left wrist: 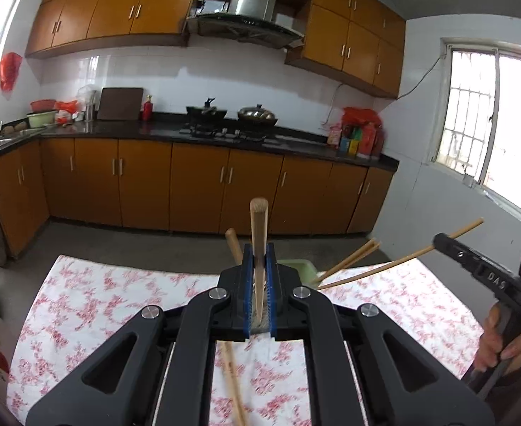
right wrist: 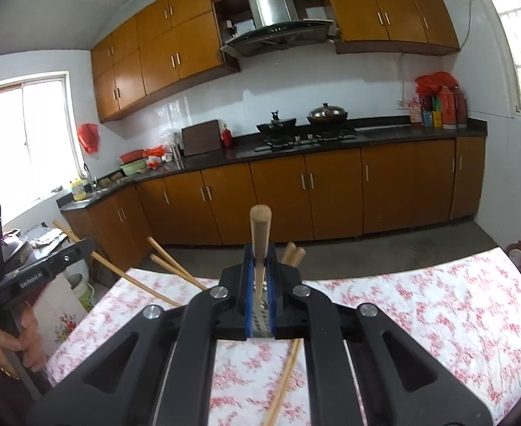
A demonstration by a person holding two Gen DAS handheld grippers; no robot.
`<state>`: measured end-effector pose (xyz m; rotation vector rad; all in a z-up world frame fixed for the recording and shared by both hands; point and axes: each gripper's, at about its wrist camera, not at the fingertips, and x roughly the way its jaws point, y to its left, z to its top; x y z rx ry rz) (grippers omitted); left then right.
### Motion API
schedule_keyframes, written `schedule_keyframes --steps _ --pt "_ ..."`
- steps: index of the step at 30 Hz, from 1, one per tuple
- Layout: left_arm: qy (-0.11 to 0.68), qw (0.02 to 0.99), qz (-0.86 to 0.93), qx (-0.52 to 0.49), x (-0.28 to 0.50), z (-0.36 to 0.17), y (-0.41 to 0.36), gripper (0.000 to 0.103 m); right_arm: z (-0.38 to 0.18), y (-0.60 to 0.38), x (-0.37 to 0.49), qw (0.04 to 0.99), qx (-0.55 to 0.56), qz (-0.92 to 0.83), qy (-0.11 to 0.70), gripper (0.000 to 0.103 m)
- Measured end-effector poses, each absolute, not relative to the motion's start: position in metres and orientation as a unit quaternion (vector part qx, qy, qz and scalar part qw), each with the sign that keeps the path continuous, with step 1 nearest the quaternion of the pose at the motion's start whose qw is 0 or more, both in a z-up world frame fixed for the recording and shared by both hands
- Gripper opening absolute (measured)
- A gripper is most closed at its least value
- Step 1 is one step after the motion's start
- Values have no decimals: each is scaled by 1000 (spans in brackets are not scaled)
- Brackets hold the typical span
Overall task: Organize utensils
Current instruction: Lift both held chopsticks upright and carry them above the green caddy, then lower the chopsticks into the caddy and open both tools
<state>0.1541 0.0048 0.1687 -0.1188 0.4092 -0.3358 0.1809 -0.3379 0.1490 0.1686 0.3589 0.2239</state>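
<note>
My left gripper [left wrist: 259, 248] is shut on a wooden chopstick [left wrist: 259, 223] that sticks up between its blue pads. My right gripper [right wrist: 259, 250] is shut on another wooden chopstick [right wrist: 260, 230]; that gripper and its chopstick also show at the right of the left wrist view [left wrist: 448, 238]. A pale green holder [left wrist: 297, 268] stands just behind the left gripper with several chopsticks [left wrist: 349, 259] leaning out of it. A loose chopstick [left wrist: 233, 380] lies on the floral tablecloth [left wrist: 100, 294] under the left gripper. Another loose chopstick [right wrist: 283, 383] lies under the right gripper.
The table edge drops to a grey floor with orange cabinets [left wrist: 196, 184] beyond. A person's hand [left wrist: 501, 340] holds the right gripper's handle. A white bucket [right wrist: 83, 291] stands by the table's left corner.
</note>
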Motion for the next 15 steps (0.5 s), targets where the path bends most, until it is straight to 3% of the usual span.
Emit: schedule_keyframes --steps 15 --pt "121 980 -120 -105 197 187 -14 7 149 -317 245 970 72 106 209 8"
